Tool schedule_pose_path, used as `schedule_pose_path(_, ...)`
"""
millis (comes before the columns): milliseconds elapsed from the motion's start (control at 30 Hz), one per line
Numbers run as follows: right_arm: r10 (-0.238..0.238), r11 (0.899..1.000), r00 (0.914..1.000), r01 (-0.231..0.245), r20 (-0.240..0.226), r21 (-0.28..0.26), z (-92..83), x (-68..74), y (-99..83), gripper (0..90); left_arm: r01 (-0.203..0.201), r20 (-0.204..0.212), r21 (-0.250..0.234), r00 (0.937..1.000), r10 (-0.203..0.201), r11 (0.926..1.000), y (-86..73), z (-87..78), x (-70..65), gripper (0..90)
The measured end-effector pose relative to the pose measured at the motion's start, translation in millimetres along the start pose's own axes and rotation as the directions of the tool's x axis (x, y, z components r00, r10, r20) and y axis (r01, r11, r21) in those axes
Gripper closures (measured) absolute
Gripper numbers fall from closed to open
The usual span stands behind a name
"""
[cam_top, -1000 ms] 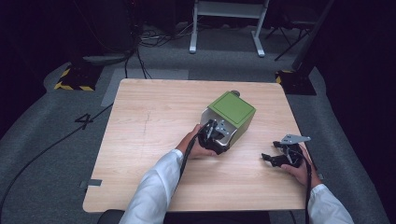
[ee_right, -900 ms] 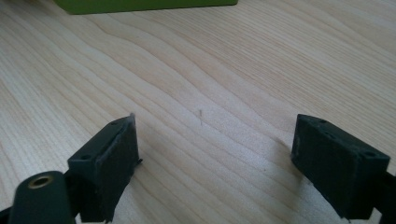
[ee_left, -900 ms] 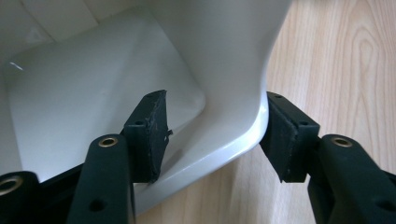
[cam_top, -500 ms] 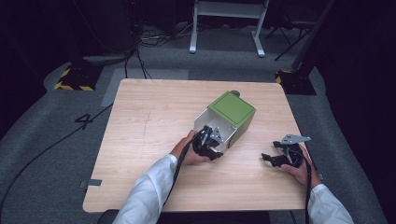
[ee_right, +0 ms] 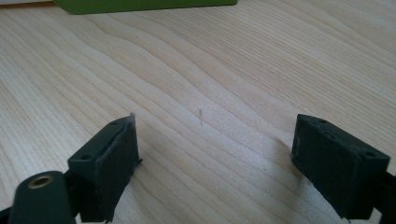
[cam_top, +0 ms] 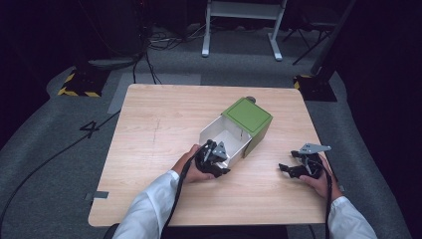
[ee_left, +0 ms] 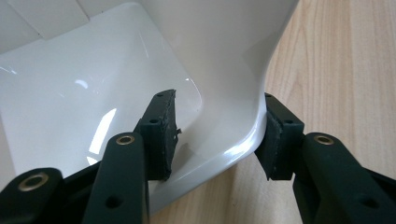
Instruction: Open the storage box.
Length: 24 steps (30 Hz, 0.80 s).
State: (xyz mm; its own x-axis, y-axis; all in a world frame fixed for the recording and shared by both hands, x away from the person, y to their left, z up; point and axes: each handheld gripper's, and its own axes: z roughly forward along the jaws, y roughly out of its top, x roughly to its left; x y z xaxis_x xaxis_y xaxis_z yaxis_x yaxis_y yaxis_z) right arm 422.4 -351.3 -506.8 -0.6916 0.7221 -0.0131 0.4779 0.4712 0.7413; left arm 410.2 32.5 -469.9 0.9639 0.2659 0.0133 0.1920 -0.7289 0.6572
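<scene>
- The white drawer [cam_top: 226,142] is partly out of its green box [cam_top: 247,118] near the middle of the surface [cam_top: 149,149]; its open, seemingly bare inside shows in the high view.
- Judged from that, the pull-out is well along: the drawer's far end sits inside the box (how much is left in there I cannot tell), so what is left is to draw it fully free or set it down.
- The left gripper [ee_left: 217,135] has its jaws narrowed onto the drawer's rounded near corner, one pad [ee_left: 161,133] inside the glossy wall and one outside, both touching it.
- The right gripper [cam_top: 293,167] lies well apart, near the surface's right edge; its jaws stand wide with nothing between them (bare wood in its own view, the box's green edge at the top).
</scene>
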Motion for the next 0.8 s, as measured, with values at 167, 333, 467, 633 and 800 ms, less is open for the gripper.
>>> schedule_pose_path(167, 0.002, 1.0, 1.0, -0.002, 0.001, 0.0, -0.2, 0.2, -0.2, 14.8, -0.001, 0.011, -0.002, 0.9999, 0.001, 1.0, -5.7, -3.9, -4.6, 54.0)
schedule_pose_path(333, 0.002, 1.0, 1.0, -0.002, 0.001, 0.0, -0.2, 0.2, -0.2, 14.9, 0.007, 0.029, 0.003, 0.9996, -0.007, 1.0, -9.5, -3.7, -5.1, 53.0)
schedule_pose_path(467, 0.003, 1.0, 1.0, -0.003, 0.002, 0.0, -0.3, 0.3, -0.3, 14.8, 0.006, 0.028, 0.014, 0.9996, -0.006, 0.9999, -9.7, -3.6, -5.3, 52.4)
schedule_pose_path(633, 0.003, 1.0, 1.0, -0.003, 0.001, 0.0, -0.3, 0.2, -0.3, 14.8, 0.007, 0.025, 0.011, 0.9997, -0.007, 0.9999, -10.1, -2.3, -5.1, 48.7)
schedule_pose_path(800, 0.003, 1.0, 1.0, -0.003, 0.001, 0.0, -0.3, 0.2, -0.3, 14.8, 0.013, 0.009, -0.028, 0.9999, -0.013, 0.9995, -9.4, -9.9, -5.6, 39.0)
